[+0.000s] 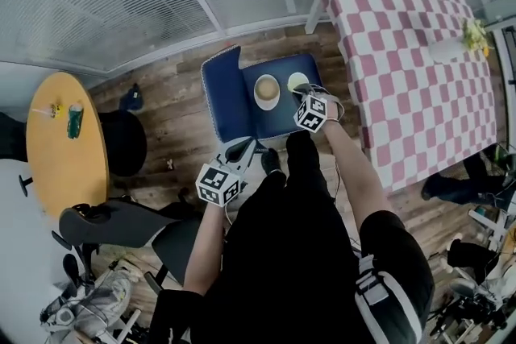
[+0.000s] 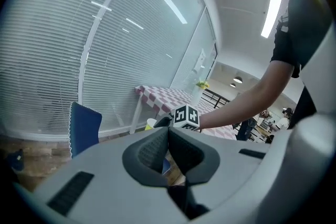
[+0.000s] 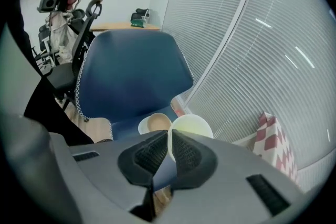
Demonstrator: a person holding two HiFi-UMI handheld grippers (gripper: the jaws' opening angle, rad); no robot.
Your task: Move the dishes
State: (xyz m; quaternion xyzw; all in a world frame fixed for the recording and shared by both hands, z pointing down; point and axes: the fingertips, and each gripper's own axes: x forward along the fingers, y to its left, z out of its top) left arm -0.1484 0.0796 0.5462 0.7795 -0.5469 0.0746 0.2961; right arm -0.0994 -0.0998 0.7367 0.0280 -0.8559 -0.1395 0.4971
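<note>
Head view: beige bowl (image 1: 267, 90) on blue chair (image 1: 219, 97) seat, just beside right gripper (image 1: 302, 89).
Right gripper view only: jaws clamped on pale yellow bowl (image 3: 193, 124) rim, bowl beyond fingertips.
Left gripper (image 2: 168, 132): jaws together, empty.

Checked-cloth table (image 1: 403, 52), on which a vase of yellow flowers (image 1: 446, 51) is set; round yellow table (image 1: 60, 165), on which a green can (image 1: 75, 120) is stood.

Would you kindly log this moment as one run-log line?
right gripper: shut on pale bowl rim | left gripper: shut, empty | tan bowl: on blue chair seat
</note>
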